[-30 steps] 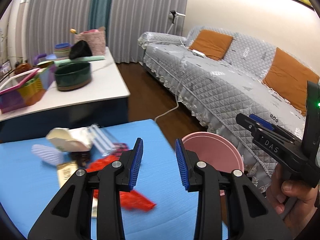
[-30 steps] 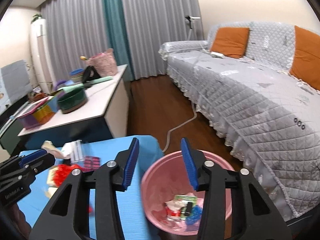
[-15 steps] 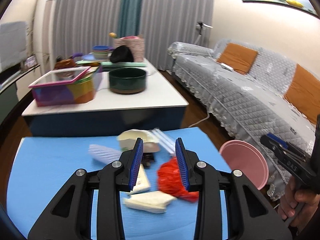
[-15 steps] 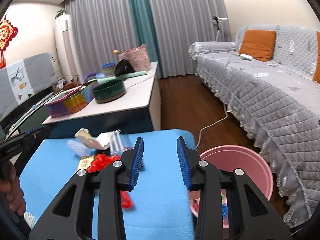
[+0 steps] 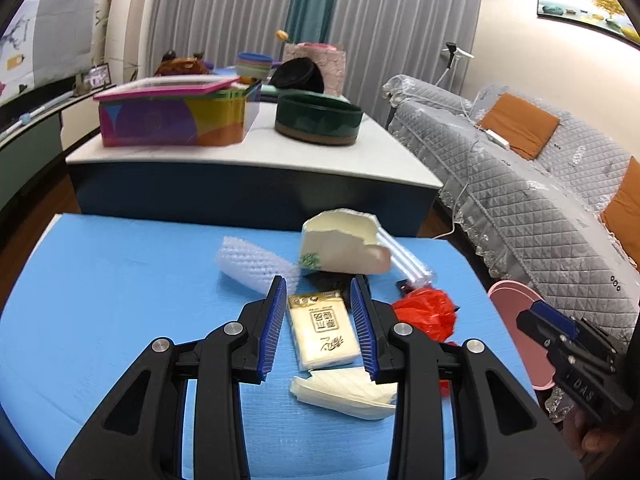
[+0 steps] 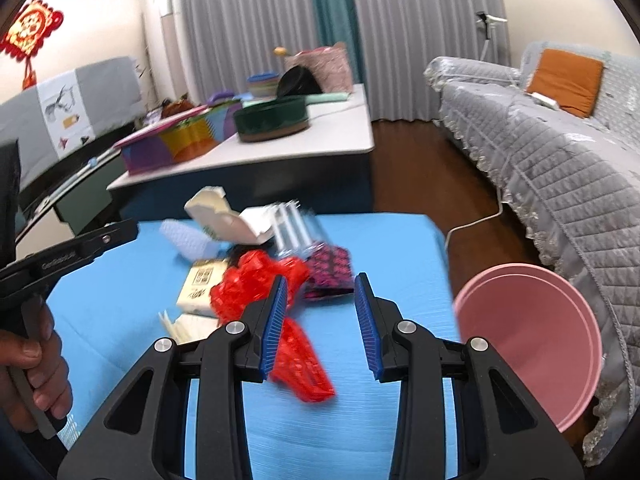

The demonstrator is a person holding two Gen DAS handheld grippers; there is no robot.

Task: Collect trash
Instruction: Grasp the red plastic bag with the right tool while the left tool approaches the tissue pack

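Since the trash sits heaped at 12 o'clock on the blue foam table [image 5: 120, 300], left gripper [image 5: 319, 326] hangs unclenched over the yellow tissue packet [image 5: 322, 330], right gripper [image 6: 320, 322] empty, jaws just narrowed, near crumpled red plastic netting [image 6: 256, 284], pink plastic bin [image 6: 532, 340] at 3 o'clock.

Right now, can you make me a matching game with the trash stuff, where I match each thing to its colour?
Things:
1. bin
2. crumpled wrapper
3. tissue pack
4. table cover

Colours:
A. blue
B. pale yellow
C. pink
D. red

Pairs: 1-C, 2-D, 3-B, 4-A
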